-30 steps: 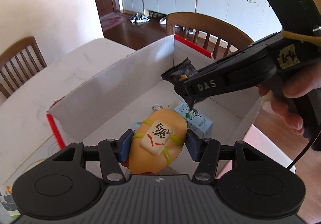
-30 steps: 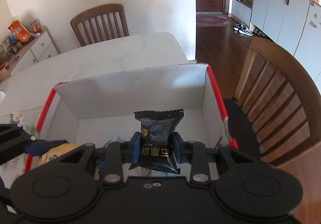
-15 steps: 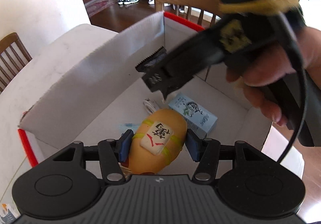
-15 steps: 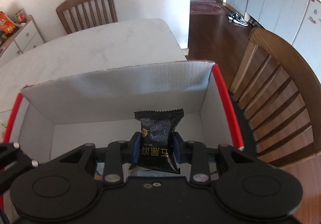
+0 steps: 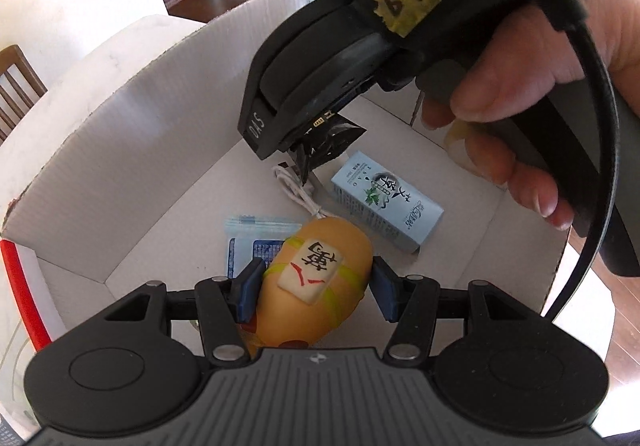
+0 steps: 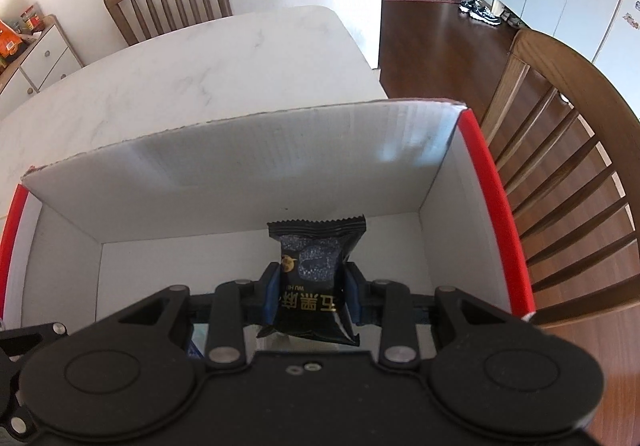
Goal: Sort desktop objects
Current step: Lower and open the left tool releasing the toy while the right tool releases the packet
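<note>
An orange egg-shaped toy (image 5: 316, 278) with a white mahjong tile on it sits between the blue pads of my left gripper (image 5: 316, 292), which is shut on it low inside the white cardboard box (image 5: 120, 150). My right gripper (image 6: 312, 294) is shut on a black snack packet (image 6: 316, 266) and points down into the same box (image 6: 240, 174). In the left wrist view that packet (image 5: 324, 150) hangs under the right gripper's black body (image 5: 320, 78), just above the box floor. A person's hand (image 5: 520, 86) holds that gripper.
On the box floor lie a light-blue carton (image 5: 388, 202), a coiled white cord (image 5: 296, 194) and a small zip bag with a blue card (image 5: 248, 242). The box has red outer edges (image 6: 496, 198). Wooden chairs (image 6: 568, 150) stand around the white marble table (image 6: 200, 66).
Both grippers have sunk deeper into the box with their loads. The right gripper has come closer and now fills the upper right of the left wrist view.
</note>
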`<state>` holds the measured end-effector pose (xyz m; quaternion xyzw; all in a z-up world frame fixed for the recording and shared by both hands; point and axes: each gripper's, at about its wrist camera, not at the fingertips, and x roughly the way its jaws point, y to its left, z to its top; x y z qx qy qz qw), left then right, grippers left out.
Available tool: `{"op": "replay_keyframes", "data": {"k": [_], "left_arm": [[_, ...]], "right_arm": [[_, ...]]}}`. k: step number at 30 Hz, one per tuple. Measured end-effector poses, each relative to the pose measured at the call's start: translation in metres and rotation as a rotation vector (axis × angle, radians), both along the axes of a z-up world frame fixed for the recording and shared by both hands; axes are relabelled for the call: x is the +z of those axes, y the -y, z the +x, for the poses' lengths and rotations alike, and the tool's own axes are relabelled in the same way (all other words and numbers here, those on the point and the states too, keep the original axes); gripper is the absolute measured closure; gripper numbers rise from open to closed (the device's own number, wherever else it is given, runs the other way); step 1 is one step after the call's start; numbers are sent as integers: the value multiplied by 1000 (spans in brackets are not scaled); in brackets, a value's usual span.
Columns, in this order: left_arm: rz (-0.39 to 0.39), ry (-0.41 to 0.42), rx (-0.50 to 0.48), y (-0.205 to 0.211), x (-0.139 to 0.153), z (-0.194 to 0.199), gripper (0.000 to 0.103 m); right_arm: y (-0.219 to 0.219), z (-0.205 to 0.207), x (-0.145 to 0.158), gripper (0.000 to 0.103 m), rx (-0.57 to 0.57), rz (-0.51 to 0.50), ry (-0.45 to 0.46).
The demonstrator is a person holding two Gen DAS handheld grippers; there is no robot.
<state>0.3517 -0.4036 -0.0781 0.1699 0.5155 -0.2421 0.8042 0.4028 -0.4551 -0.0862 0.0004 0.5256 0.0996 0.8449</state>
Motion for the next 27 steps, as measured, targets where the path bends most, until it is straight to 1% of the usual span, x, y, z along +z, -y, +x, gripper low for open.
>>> {"op": "replay_keyframes", "data": {"k": [3,4,6,7,8,9,11,19,20,22,27], "left_arm": [[9,-7,-9,2,1,0,47],[9,-10,-9,3,1,0,47],[6,-16,-7,2,2,0,46],[1,-20,-6,2,1,0,44],[-5,-24,-2,2,1,0,37],[-13,-26,5,1,2,0,35],[-28,-24,15,-2,4,1,32],[-87,-15,55,-17,16,-2,32],[-94,-9,58,-18,19,-4,32],[-109,6,62,-21,25,-5,32],[-146,36,76,-26,40,-14,32]], "right_arm": [[0,0,-2,70,3,4,-3],[3,5,-2,68,4,9,-7],[5,5,-1,67,2,21,-20],[5,5,-1,67,2,23,-22],[5,5,0,65,2,26,-23],[6,4,0,65,2,31,-24],[7,3,1,57,-4,39,-21],[8,-3,10,54,-3,72,-11],[9,-4,12,49,1,79,-9],[10,-8,17,44,5,88,2],[10,-19,30,42,20,120,22]]}}
